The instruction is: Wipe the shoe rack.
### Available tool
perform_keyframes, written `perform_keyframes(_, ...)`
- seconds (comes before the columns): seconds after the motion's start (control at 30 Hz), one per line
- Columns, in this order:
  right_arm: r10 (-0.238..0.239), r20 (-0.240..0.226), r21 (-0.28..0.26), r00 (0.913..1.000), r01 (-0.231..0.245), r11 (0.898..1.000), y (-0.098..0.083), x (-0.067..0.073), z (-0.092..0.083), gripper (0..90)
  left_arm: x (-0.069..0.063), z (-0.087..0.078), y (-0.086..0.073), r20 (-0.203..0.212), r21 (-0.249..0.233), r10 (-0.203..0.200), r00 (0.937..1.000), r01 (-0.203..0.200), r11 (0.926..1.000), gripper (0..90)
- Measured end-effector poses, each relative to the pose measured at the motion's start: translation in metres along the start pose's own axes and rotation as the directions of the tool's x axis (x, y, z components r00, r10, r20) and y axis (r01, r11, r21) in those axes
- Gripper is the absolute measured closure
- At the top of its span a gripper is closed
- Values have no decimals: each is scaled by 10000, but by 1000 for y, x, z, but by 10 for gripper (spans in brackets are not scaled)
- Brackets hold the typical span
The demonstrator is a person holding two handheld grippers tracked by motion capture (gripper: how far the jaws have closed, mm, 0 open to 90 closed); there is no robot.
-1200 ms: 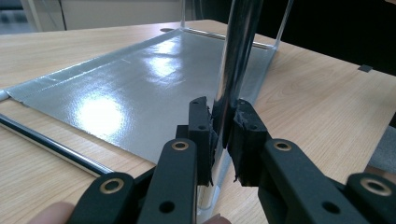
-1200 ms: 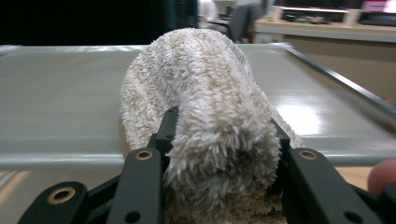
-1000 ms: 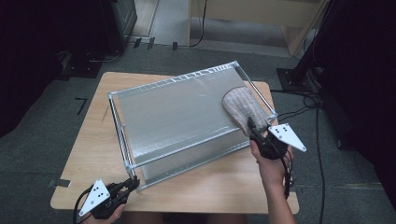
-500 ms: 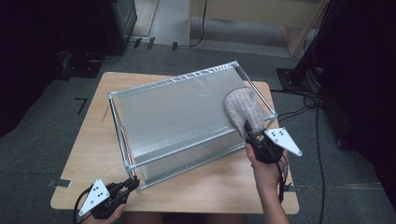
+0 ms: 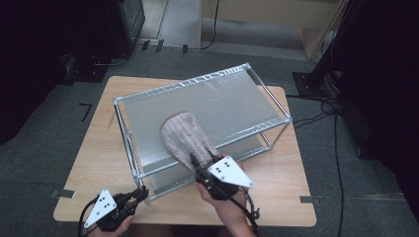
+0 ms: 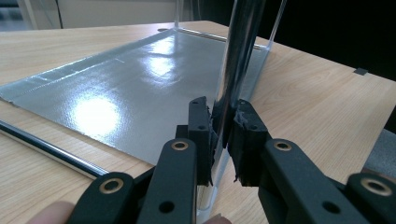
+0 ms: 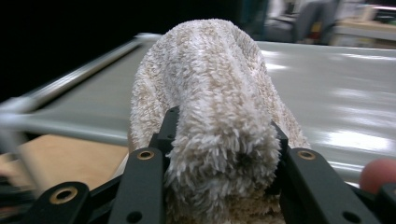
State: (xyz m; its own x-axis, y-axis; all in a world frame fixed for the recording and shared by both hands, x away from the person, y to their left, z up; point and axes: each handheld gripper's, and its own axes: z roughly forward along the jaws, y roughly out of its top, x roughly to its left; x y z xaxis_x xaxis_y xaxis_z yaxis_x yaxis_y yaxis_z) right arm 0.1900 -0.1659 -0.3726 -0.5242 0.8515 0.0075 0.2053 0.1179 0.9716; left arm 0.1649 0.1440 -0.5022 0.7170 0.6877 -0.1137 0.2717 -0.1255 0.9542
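the fluffy cloth (image 5: 185,137) lies lengthwise on the shelf (image 5: 237,106), reaching away from the right gripper (image 5: 201,170).

Beige fluffy cloth (image 5: 185,138); silver shelf rack (image 5: 227,101); light wood table (image 5: 291,173); black tools.

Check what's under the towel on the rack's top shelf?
The towel lies on the silver top shelf, draping over its front rail. The shelf patch beneath is covered. The right gripper clamps its near end.
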Motion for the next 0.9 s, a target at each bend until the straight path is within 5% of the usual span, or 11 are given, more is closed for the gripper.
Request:
perform_keyframes(0.17, -565, -1703, 92, 9838, 590, 9982, 4, 46, 6, 630, -2, 1, 0, 148, 25, 71, 9999, -71, 10000, 802)
perform_keyframes(0.3, -1228, -1424, 6, 9822, 1241, 9923, 5, 53, 7, 632, -1, 1, 0, 176, 32, 121, 9998, -121, 9999, 803)
perform_keyframes(0.4, -1032, -982, 37, 9898, 1041, 9946, 4, 30, 5, 633, -1, 1, 0, 193, 41, 147, 9997, -148, 9999, 803)
perform_keyframes(0.57, -268, 630, 144, 9977, 259, 9996, 1, -32, -7, 634, -1, 1, 0, 232, 31, 183, 9996, -184, 9998, 804)
perform_keyframes(0.73, 367, 2094, 151, 9771, -407, 9991, -7, -96, -26, 635, -2, -1, 0, 298, 72, 315, 9991, -317, 9995, 806)
perform_keyframes(0.9, 717, 2764, 303, 9584, -833, 9961, -16, -129, -44, 643, -1, -4, -1, 430, 93, 358, 9984, -362, 9993, 806)
